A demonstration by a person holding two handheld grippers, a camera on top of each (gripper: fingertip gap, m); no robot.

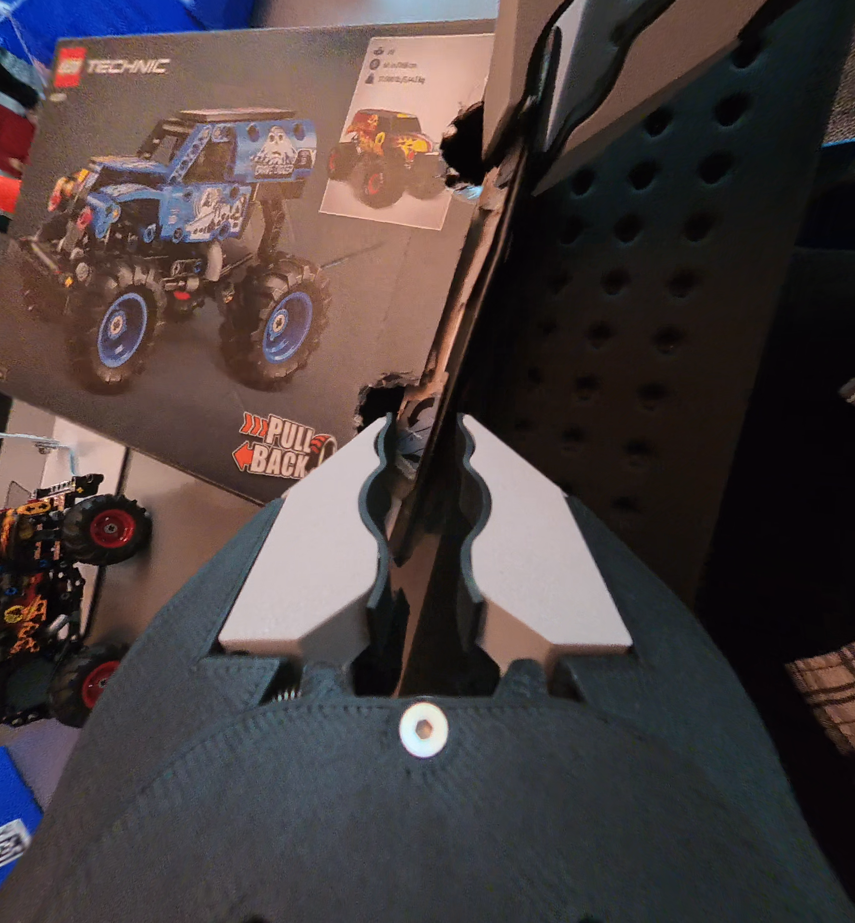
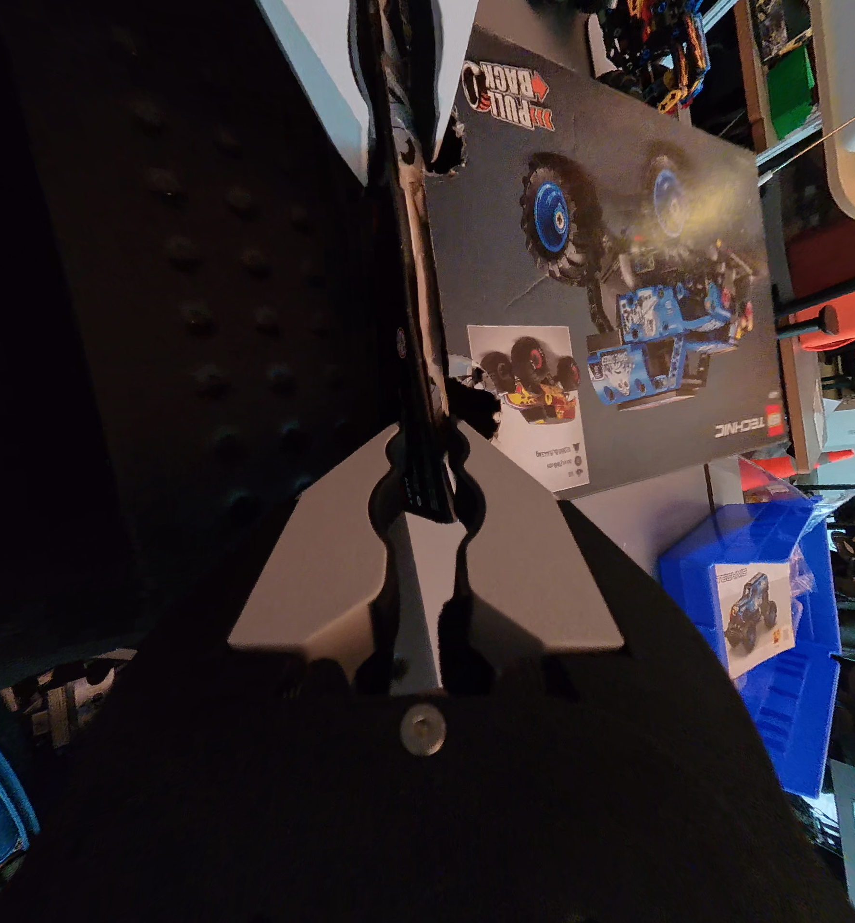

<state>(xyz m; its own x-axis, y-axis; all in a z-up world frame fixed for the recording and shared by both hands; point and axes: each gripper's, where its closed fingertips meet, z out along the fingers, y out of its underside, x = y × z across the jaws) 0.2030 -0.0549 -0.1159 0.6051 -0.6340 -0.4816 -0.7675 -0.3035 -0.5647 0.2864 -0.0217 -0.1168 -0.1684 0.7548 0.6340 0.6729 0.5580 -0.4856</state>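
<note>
1. The toy box [image 1: 205, 239], printed with a blue monster truck, lies just ahead of both claws.
2. Left claw [image 1: 425, 499] is clamped on the box's end flap [image 1: 470, 299].
3. Right claw [image 2: 423, 479] is clamped on the same flap's opposite end.
4. A built toy truck [image 1: 41, 589] stands left of the left claw.

1. The right gripper [image 2: 423, 474] is closed on the dark box flap [image 2: 415, 299].
2. The toy-truck box [image 2: 615, 259] lies right of it.
3. A blue bin [image 2: 785, 699] sits near right.
</note>
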